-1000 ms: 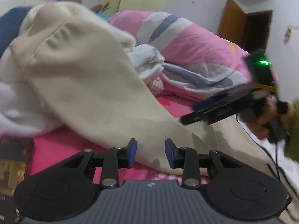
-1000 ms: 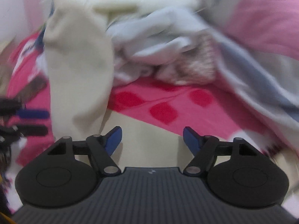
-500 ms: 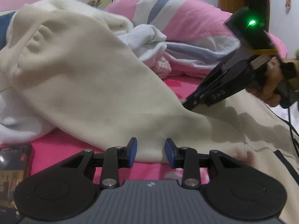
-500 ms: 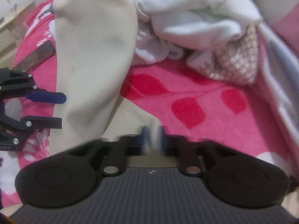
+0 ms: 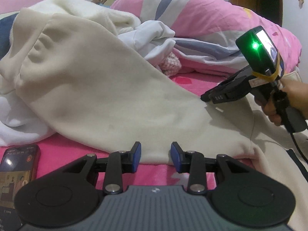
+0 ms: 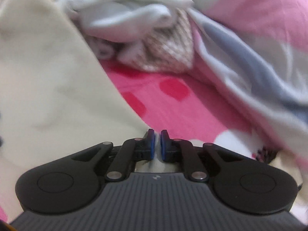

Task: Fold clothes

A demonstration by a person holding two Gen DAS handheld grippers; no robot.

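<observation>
The right gripper (image 6: 156, 144) is pinching an edge of the cream garment (image 5: 107, 96) sprawling across the pink bed (image 5: 154, 175), while the left gripper (image 5: 156, 154), hovering half-open at its hem, is needing to bite next.

Right gripper (image 6: 156, 144) pinching cream garment (image 6: 48, 73) on a bed.

Jaws nearly together, blue pads (image 6: 152, 144) pressing a thin fold of pale cloth, seemingly the cream garment's edge. Cream garment filling the left half, sloping down to the jaws. Pink sheet (image 6: 173, 111) with red patches spread ahead. Beyond it, crumpled white cloth (image 6: 125, 17) piled beside a knitted pink-and-white piece (image 6: 169, 48). At right, pink quilt (image 6: 256, 44) with grey and white stripes, draped down to the sheet. Whole view blurred.
</observation>
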